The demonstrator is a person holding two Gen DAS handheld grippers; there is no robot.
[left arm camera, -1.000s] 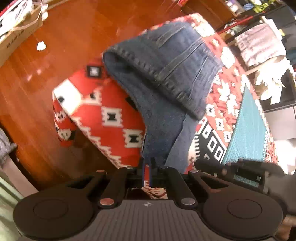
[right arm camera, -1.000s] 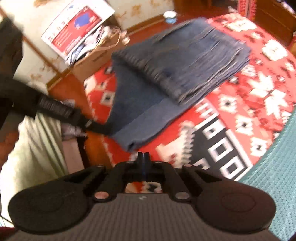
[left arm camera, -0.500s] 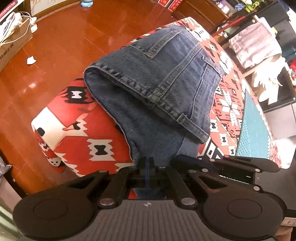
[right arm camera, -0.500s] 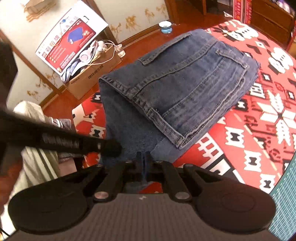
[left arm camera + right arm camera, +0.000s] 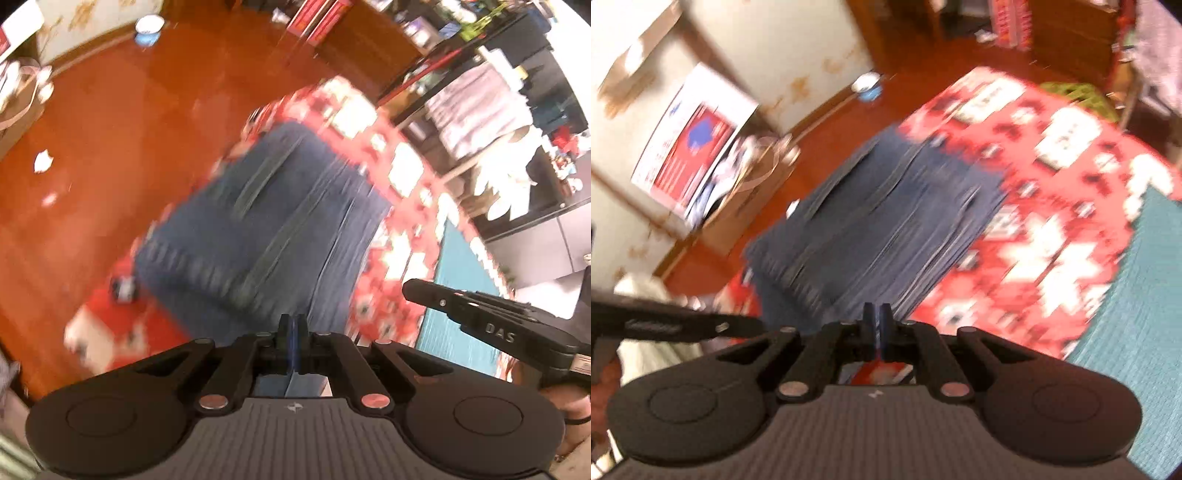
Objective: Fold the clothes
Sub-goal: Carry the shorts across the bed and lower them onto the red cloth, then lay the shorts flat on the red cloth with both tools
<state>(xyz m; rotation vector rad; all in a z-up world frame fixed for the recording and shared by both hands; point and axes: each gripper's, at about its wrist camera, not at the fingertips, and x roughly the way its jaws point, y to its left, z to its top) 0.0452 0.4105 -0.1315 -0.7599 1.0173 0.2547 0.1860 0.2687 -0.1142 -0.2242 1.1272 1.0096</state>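
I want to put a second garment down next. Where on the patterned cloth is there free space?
Free: the red patterned cloth between the folded blue jeans and the teal mat. Crowded: the corner near the orange floor, which the jeans cover up to the edge.

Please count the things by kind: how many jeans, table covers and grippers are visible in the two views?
Folded blue denim jeans: 1
Red patterned cloth cover, beneath the jeans: 1
Teal mat beside it: 1
Black two-finger grippers: 2, left gripper and right gripper
Total: 5
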